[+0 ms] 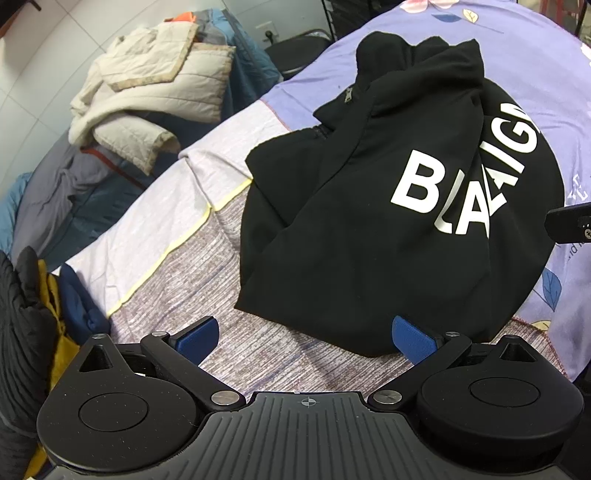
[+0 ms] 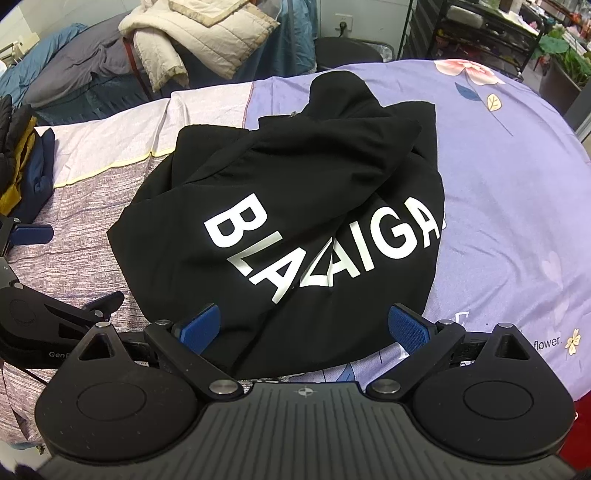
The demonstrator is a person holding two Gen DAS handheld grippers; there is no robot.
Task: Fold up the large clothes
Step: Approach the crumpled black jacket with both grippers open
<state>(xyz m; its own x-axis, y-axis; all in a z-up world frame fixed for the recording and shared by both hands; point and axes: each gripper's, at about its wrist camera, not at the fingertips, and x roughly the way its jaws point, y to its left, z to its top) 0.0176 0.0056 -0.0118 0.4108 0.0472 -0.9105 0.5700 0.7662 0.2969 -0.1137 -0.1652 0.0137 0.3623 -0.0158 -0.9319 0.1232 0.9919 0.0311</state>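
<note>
A black hoodie (image 1: 369, 221) with large white letters lies folded in a compact bundle on the bed, hood at the far end. It also shows in the right wrist view (image 2: 295, 206). My left gripper (image 1: 306, 339) is open and empty, hovering just before the hoodie's near left edge. My right gripper (image 2: 306, 326) is open and empty over the hoodie's near edge. The left gripper (image 2: 29, 236) shows at the left edge of the right wrist view. Part of the right gripper (image 1: 570, 221) shows at the right edge of the left wrist view.
The bed carries a purple flowered sheet (image 2: 517, 184) and a striped pinkish cover (image 1: 177, 266). A cream padded jacket (image 1: 155, 85) lies on blue and grey clothes behind the bed. Dark, yellow and navy garments (image 1: 48, 302) sit at the left. Black shelving (image 2: 480, 33) stands at the back right.
</note>
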